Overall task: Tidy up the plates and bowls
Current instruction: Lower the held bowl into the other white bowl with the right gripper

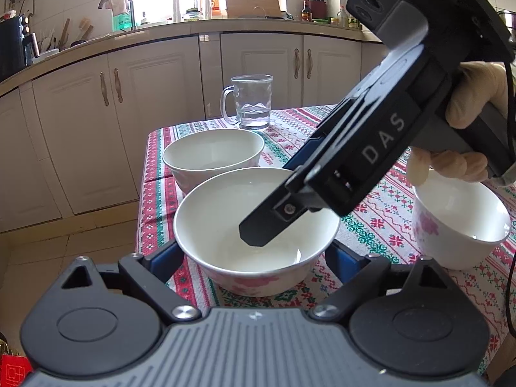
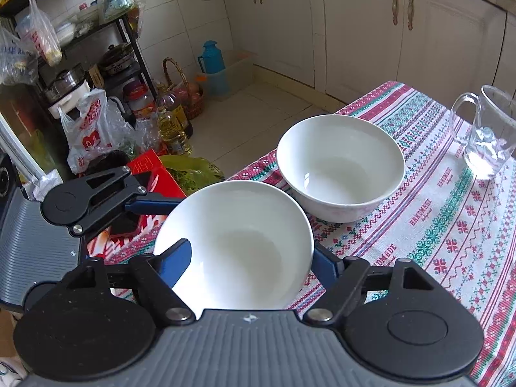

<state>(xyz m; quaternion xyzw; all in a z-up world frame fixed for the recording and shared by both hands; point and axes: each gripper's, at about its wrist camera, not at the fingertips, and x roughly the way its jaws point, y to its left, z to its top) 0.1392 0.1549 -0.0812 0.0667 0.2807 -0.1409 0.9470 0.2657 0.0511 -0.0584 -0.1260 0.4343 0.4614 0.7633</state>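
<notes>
The near bowl (image 1: 225, 219), at six o'clock on the tablecloth (image 1: 380, 225), sits between the left gripper's (image 1: 253, 251) fingers; whether they grip it is unclear. The right gripper (image 2: 250, 251) gapes astride its rim, holding nothing.

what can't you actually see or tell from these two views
- Left tool fingertips: left wrist view, hidden behind the near bowl; contact unclear.
- Right tool outer fingertip: right wrist view, hidden behind that bowl's rim; grip unclear.
- Glass mug: right wrist view, cut by the right edge.

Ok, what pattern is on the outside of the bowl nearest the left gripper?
Pink flowers on white, on the near bowl; the left wrist view shows it best.
</notes>
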